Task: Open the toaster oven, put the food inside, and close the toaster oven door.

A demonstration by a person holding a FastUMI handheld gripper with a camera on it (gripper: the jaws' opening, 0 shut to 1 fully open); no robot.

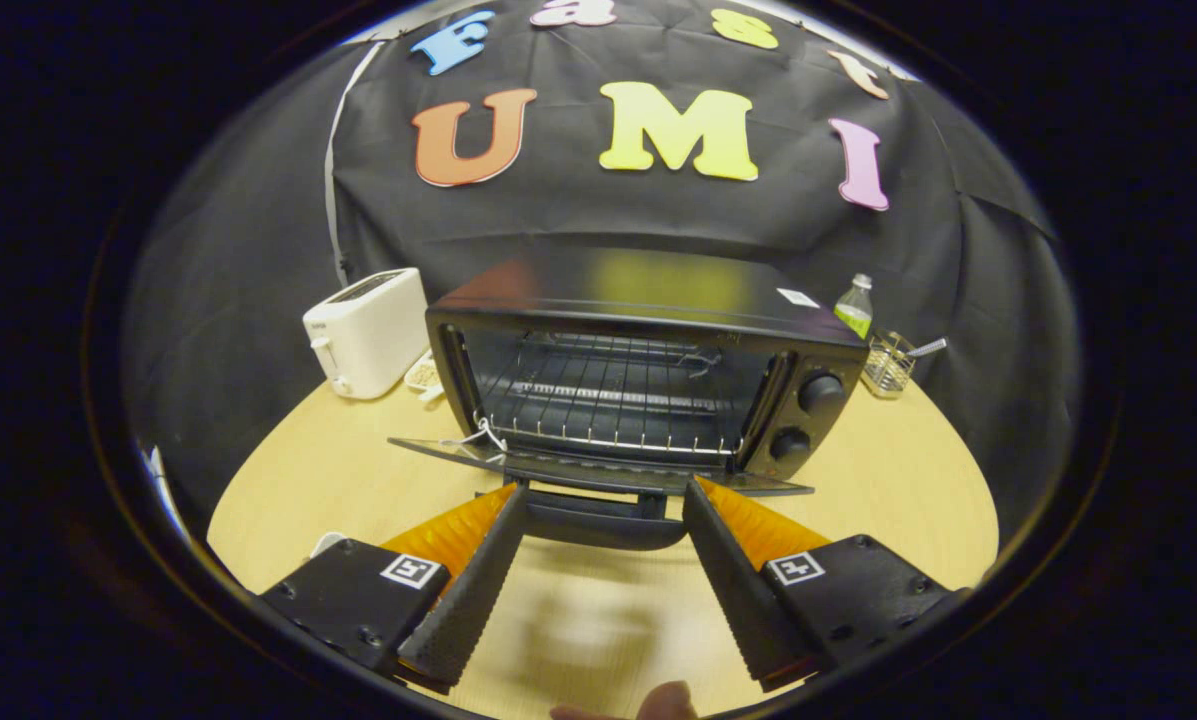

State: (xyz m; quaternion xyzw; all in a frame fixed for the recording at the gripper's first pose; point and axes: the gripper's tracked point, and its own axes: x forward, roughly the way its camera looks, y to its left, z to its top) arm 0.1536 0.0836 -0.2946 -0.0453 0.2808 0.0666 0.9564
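Nearest: a fingertip of a person's hand point(658, 705) pokes in at the bottom, below the gap between the fingers. Gripper point(603, 492) spread wide, nothing held; bare wooden table point(908, 480) shows between the two fingers. Each finger body carries a square marker tag.

Just ahead of the fingertips: the door handle point(598, 520) of the toaster oven, a dark bar running side to side, sitting between the two tips. Left tip is at or almost at the handle's left end, right tip just beside its right end; cannot tell if either touches. Not clamped.

Oven door point(598, 470) is dropped open, lying about flat, hinged at the oven's bottom edge, its free edge pointing toward the gripper. A white string or tie lies by its left hinge area.

Toaster oven point(648, 370) sits mid-table, mouth facing the gripper, long axis left-right. Wire rack point(608, 400) inside, bars running front to back, no food on it. Two knobs point(820, 392) stacked on the right panel.

Farther back, left of the oven: white pop-up toaster point(366, 332), slots up, with a small dish of something pale point(424, 375) between it and the oven, too small to tell. Behind the oven's right: bottle with green liquid point(855, 308) and a wire holder point(888, 365) with a utensil handle sticking out.
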